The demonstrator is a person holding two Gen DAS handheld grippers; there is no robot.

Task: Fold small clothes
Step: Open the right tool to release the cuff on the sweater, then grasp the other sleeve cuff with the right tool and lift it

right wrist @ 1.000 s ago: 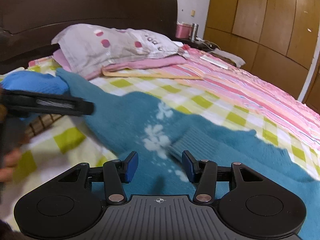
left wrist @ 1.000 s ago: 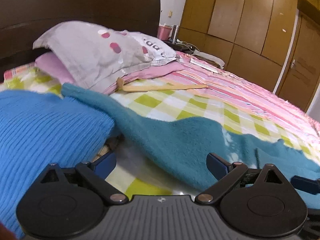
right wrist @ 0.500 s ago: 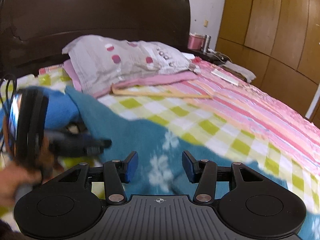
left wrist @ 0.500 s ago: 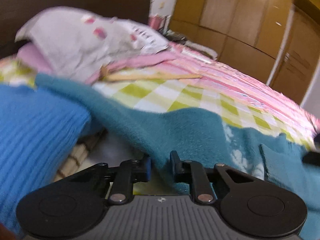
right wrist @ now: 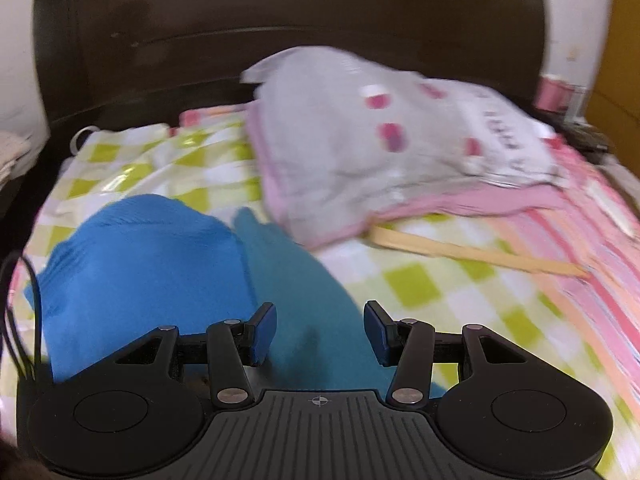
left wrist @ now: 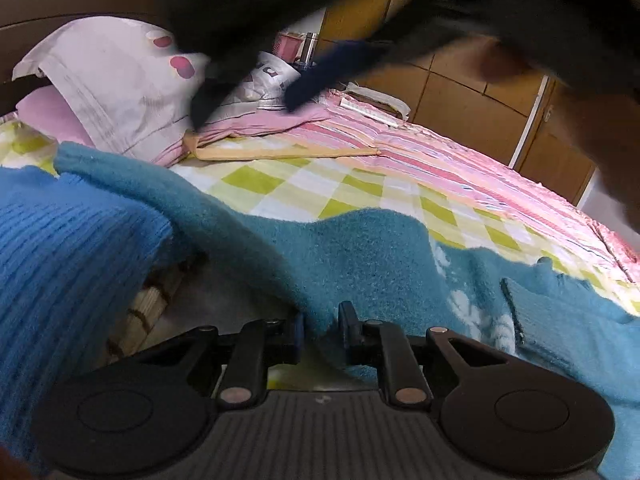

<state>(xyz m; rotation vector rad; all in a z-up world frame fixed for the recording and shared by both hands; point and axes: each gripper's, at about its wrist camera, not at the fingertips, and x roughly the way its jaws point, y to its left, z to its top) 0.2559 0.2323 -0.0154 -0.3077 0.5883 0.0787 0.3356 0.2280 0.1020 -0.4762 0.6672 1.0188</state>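
A teal fleece garment [left wrist: 380, 260] with white flowers lies spread across the bed. My left gripper [left wrist: 322, 328] is shut on its near edge, with a fold of the fleece pinched between the blue pads. A bright blue ribbed knit [left wrist: 60, 260] lies bunched to the left of it. In the right wrist view my right gripper [right wrist: 320, 332] hovers open over a narrow end of the teal garment [right wrist: 296, 280], beside the blue knit [right wrist: 140, 256], with nothing pressed between its pads. A dark blur across the top of the left wrist view is the right gripper [left wrist: 320, 72] and the hand holding it.
A grey pillow [right wrist: 380, 140] with pink dots lies on pink bedding below the dark headboard [right wrist: 280, 20]. A wooden hanger [right wrist: 480, 256] rests on the green-checked sheet [left wrist: 300, 188]. Wooden wardrobe doors [left wrist: 480, 92] stand beyond the bed. A black cable [right wrist: 32, 320] hangs at the left.
The left jaws went from wide open to shut on the teal garment's edge. The right gripper swung from the flower patch towards the bed's head, and now crosses above the left gripper.
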